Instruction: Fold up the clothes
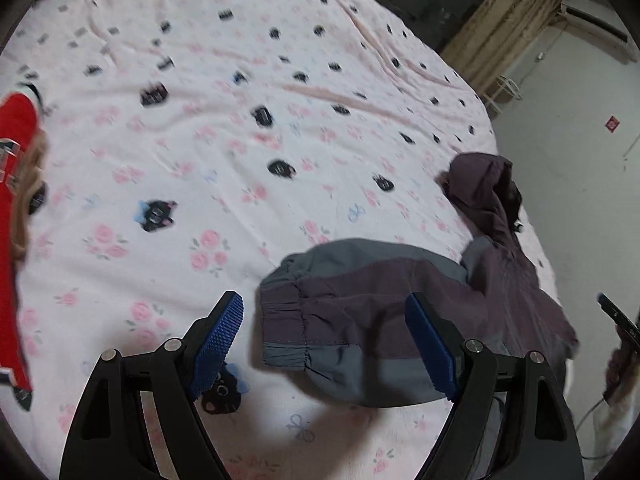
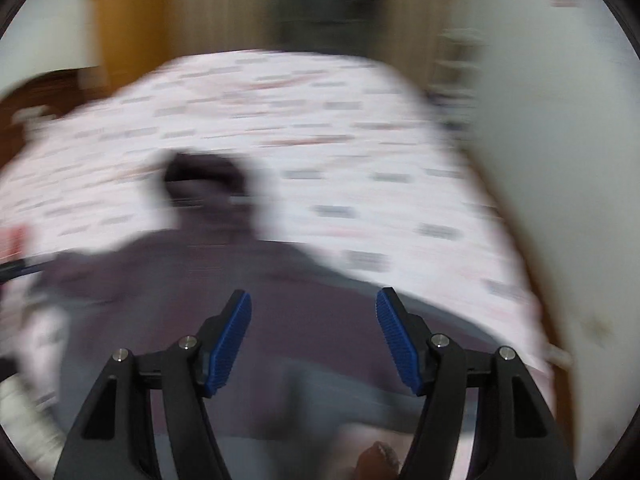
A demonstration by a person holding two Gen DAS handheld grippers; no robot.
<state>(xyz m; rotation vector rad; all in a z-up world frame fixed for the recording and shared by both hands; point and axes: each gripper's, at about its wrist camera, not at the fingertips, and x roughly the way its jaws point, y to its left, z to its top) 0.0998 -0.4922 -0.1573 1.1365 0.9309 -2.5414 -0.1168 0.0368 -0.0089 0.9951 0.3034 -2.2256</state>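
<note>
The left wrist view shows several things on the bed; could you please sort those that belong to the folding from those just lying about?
Belonging to the job:
- purple and grey jacket, sleeve cuff lying between the fingers
- left gripper, open
- right gripper, open above the jacket

Lying about:
- red garment at the left edge
- pink patterned bedsheet
- curtains

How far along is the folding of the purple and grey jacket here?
Barely started. The jacket lies rumpled on the bedsheet, one sleeve cuff flung out, hood bunched. Neither the left hand-held gripper nor the right hand-held gripper holds anything; both are open above it. All folds remain.
</note>
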